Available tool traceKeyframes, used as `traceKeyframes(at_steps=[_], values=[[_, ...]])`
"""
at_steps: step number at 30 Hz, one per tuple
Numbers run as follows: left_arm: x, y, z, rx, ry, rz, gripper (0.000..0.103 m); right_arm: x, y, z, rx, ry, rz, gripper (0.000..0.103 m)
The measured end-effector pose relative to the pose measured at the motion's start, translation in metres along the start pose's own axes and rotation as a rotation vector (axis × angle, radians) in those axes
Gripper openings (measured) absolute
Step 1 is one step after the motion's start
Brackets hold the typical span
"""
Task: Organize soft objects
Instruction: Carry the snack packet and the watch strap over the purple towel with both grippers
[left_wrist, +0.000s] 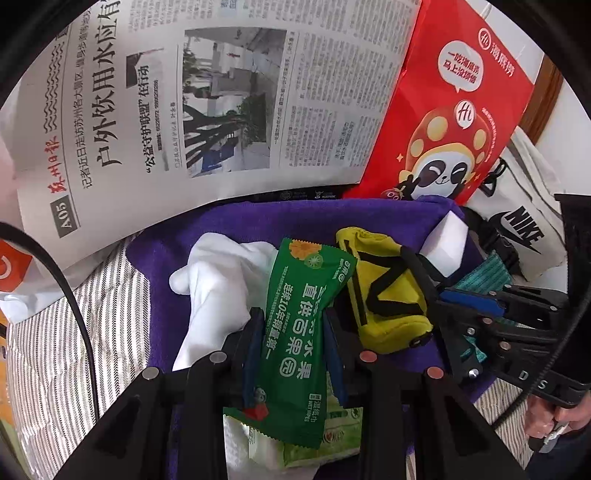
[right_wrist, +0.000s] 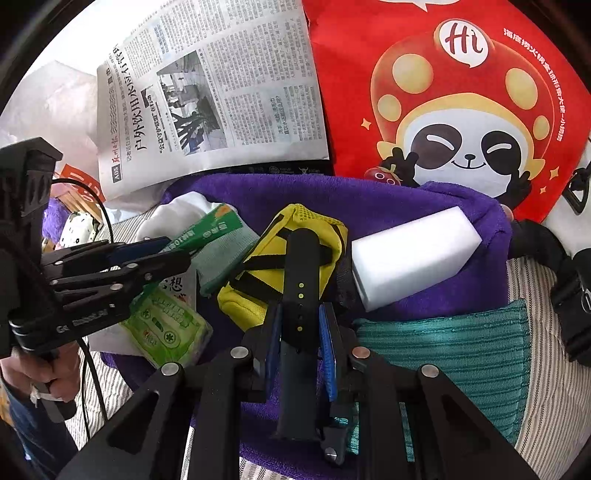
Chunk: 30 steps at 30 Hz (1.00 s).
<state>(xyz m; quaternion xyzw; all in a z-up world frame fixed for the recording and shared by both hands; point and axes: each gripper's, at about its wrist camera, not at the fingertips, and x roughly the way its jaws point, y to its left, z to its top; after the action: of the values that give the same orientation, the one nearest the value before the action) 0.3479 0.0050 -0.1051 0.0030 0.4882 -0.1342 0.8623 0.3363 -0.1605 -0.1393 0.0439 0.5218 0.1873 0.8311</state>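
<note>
Striped bedding (left_wrist: 55, 354) carries a purple towel (left_wrist: 236, 229), with a newspaper (left_wrist: 221, 96) and a red paper bag (left_wrist: 454, 110) propped behind it. On the towel lie a white cloth (left_wrist: 218, 280), a yellow pouch (left_wrist: 384, 291) with black straps, a white foam block (right_wrist: 410, 258) and a teal cloth (right_wrist: 454, 350).

The left hand-held gripper (left_wrist: 293, 332) is clamped on a green wet-wipe packet (left_wrist: 295, 332), which stands lengthwise between its blue pads above a pale green tissue pack (left_wrist: 317, 443).

The right hand-held gripper (right_wrist: 300, 332) is clamped on a black watch strap (right_wrist: 301, 317), which runs up between its pads and reaches over the yellow pouch. From the left wrist view, this hand-held gripper sits at the right, just beside the pouch, with a person's fingers (left_wrist: 543, 424) on its handle.
</note>
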Motion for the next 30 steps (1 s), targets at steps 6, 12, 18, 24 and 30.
traceKeyframes(at_steps=[6,12,18,24,30], values=[[0.014,-0.008,-0.001,0.023,0.019,0.022,0.030,0.004,-0.005,0.001,-0.005,0.003,0.022,0.021],[0.020,-0.009,-0.002,0.033,0.029,0.026,0.031,0.004,-0.006,0.003,-0.012,0.005,0.028,0.021],[0.026,-0.011,-0.002,0.032,0.034,0.028,0.033,0.004,-0.003,0.005,-0.022,0.007,0.019,0.021],[0.029,-0.014,-0.002,0.036,0.036,0.034,0.033,0.005,-0.001,0.007,-0.032,0.013,0.008,0.022],[0.037,-0.016,-0.005,0.038,0.046,0.038,0.034,0.006,0.003,0.008,-0.047,0.013,-0.011,0.022]])
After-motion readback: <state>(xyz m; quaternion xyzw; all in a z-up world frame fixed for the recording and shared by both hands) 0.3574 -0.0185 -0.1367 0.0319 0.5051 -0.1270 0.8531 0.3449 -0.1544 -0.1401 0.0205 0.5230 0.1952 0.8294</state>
